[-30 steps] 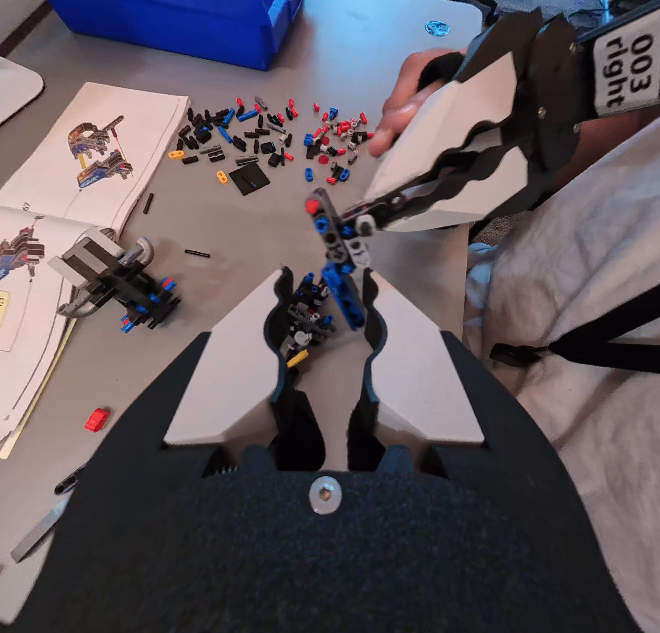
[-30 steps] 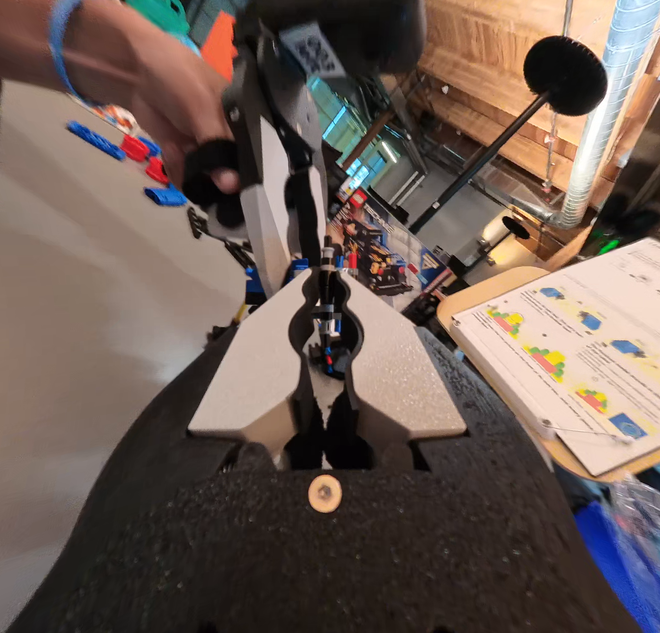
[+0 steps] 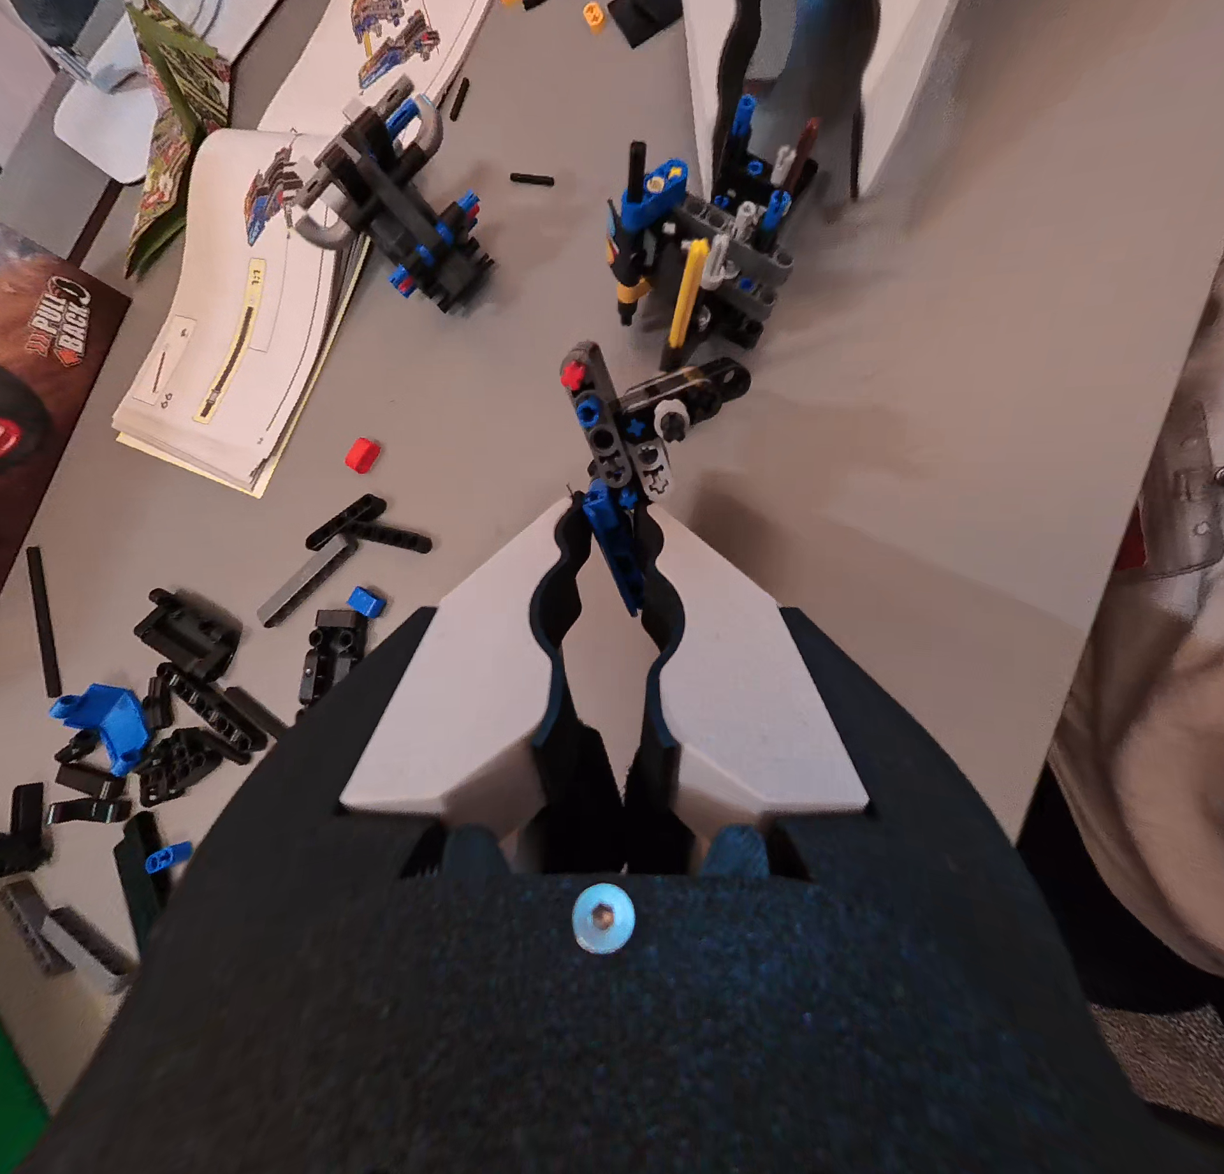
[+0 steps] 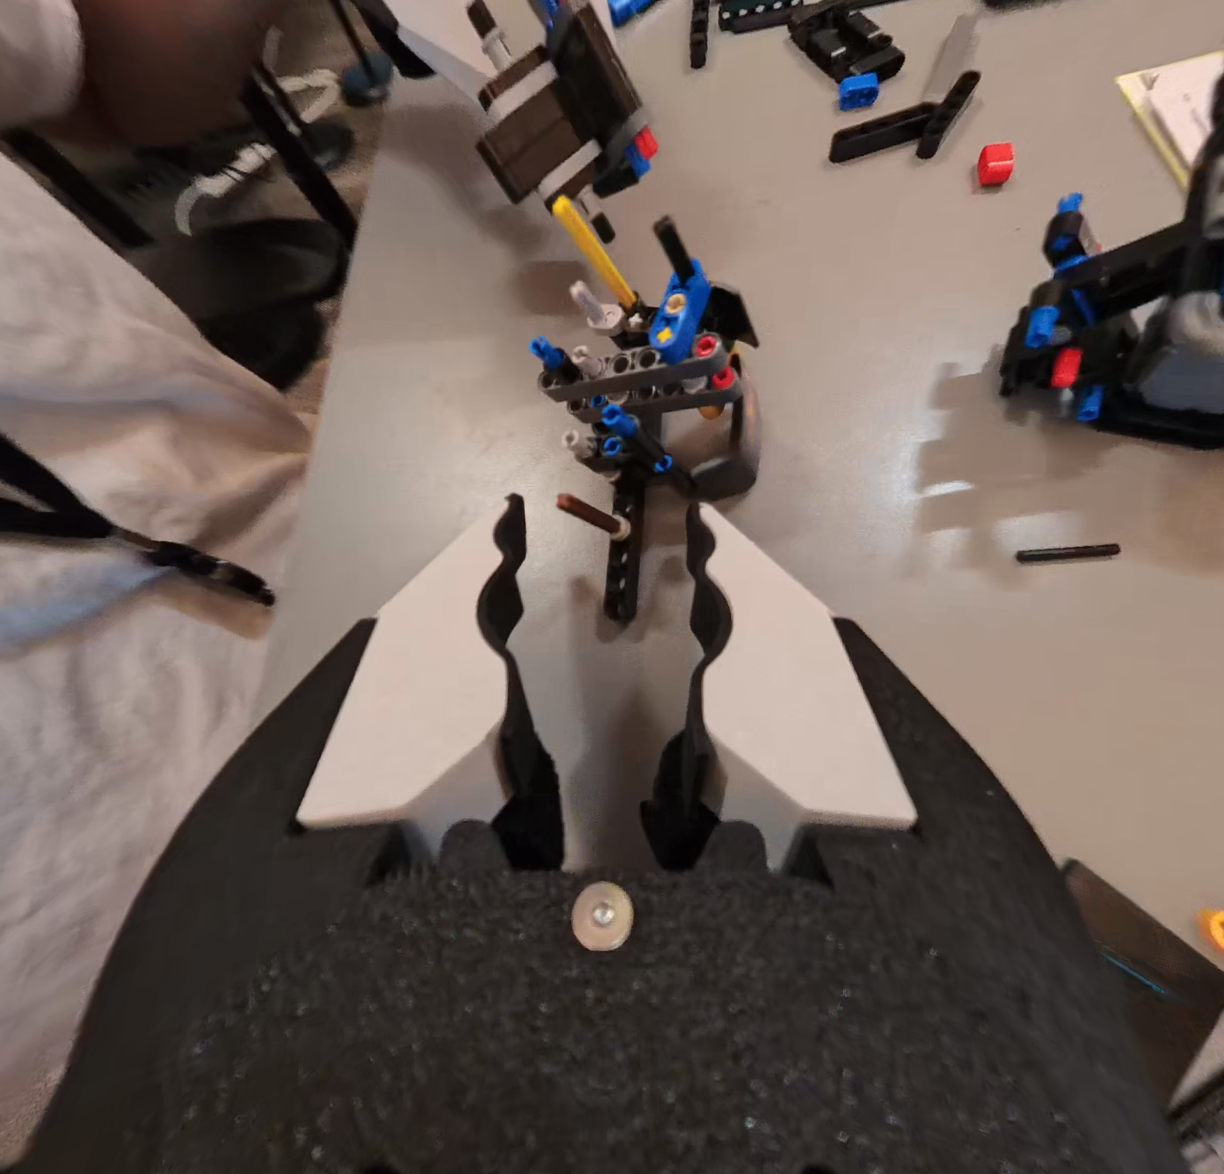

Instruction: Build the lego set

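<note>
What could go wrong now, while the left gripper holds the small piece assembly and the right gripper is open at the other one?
1. The left gripper pinches only the blue beam of the small grey-and-black assembly; it may swivel or slip.
2. The open right gripper could topple the standing grey-and-blue assembly near the grey table's edge.

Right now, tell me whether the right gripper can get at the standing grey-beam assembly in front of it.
Probably yes. The right gripper is open and the grey-beam assembly stands just beyond its fingertips, its black beam already reaching between them; nothing lies in between.
</note>
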Demonstrator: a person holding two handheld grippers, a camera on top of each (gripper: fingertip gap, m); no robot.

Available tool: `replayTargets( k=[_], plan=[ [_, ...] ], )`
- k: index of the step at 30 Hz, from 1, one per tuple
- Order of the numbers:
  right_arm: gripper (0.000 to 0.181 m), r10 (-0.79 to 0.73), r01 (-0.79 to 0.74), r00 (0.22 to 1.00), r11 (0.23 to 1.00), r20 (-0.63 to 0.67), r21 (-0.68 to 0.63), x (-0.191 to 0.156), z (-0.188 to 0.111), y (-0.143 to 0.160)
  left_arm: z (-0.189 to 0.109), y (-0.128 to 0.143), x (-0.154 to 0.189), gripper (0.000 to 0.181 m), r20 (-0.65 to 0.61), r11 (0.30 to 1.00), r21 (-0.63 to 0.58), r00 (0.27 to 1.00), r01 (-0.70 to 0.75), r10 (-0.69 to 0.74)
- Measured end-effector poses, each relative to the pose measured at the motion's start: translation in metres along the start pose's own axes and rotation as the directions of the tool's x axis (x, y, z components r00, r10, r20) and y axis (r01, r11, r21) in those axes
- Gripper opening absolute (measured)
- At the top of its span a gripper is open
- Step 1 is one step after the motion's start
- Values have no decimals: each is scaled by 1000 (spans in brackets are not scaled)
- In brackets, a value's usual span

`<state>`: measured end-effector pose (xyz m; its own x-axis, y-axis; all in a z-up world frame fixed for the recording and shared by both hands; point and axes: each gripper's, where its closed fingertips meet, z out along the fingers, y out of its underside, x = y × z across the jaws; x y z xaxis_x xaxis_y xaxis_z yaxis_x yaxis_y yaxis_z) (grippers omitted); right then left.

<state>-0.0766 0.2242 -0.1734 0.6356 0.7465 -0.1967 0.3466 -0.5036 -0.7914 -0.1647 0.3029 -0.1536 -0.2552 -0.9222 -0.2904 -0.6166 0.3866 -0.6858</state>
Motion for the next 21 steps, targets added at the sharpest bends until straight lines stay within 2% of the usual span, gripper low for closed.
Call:
replayTargets(
  k=[5, 9, 13, 18, 21],
  plan=[
    [42, 151, -155, 983, 987, 108, 37, 24, -28, -21, 2, 3, 12, 11, -92, 997, 32, 993, -76, 79],
    [40, 160, -138, 968, 983, 193, -125, 39, -5, -15, 11, 2, 25, 11, -80, 985, 29, 981, -172, 174],
    [41, 228, -149, 907, 960, 355, -237, 24, 17, -12, 14, -2, 30, 11, 17, 959, 30, 960, -280, 280],
    [35, 254, -150, 863, 954, 438, -258, 6, 25, -16, 18, 2, 31, 10, 110, 932, 11, 927, -362, 359],
    [28, 306, -215, 859, 943, 410, -253, 8, 29, -19, 17, -1, 33, 10, 102, 933, 31, 930, -357, 353]
  ],
)
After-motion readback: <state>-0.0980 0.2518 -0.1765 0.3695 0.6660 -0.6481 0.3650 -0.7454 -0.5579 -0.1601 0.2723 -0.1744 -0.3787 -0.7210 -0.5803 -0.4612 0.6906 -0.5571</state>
